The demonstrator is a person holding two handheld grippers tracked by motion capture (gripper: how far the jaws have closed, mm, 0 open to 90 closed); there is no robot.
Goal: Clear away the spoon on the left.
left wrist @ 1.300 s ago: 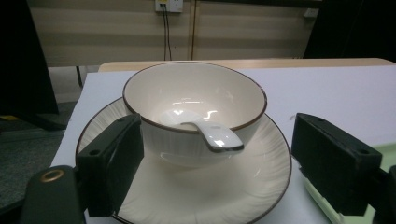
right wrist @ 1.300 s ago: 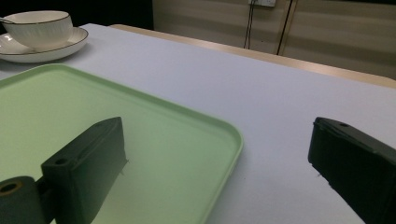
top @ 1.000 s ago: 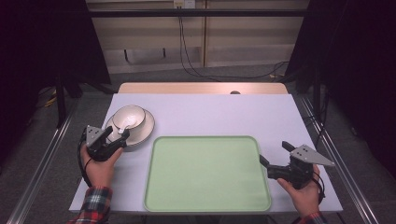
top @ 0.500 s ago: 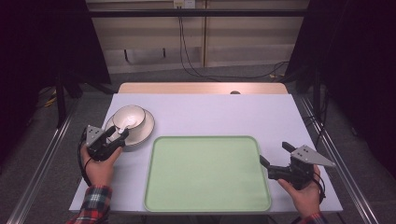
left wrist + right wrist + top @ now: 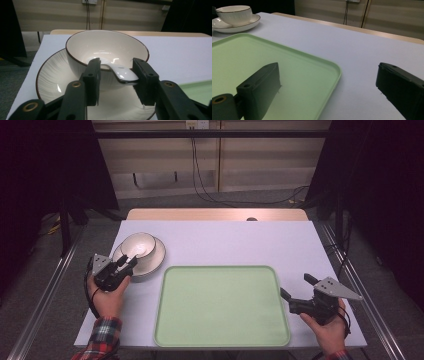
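A white bowl point(image 5: 138, 245) with a dark rim stands on a ribbed white plate point(image 5: 156, 259) at the table's left. In the left gripper view a white spoon handle point(image 5: 125, 73) sticks out over the rim of the bowl point(image 5: 105, 45). My left gripper point(image 5: 117, 76) is open with its jaws on either side of that handle, above the plate point(image 5: 52, 77). In the high view this left gripper point(image 5: 129, 262) is at the plate's near-left edge. My right gripper point(image 5: 295, 287) is open, and its jaws straddle the right rim of an empty green tray point(image 5: 220, 305).
The pale table top point(image 5: 240, 240) has a wooden strip along its far edge. In the right gripper view the tray rim point(image 5: 337, 72) runs between the jaws of the right gripper point(image 5: 329, 82), with the bowl point(image 5: 234, 13) far off at upper left. Metal rails flank the table.
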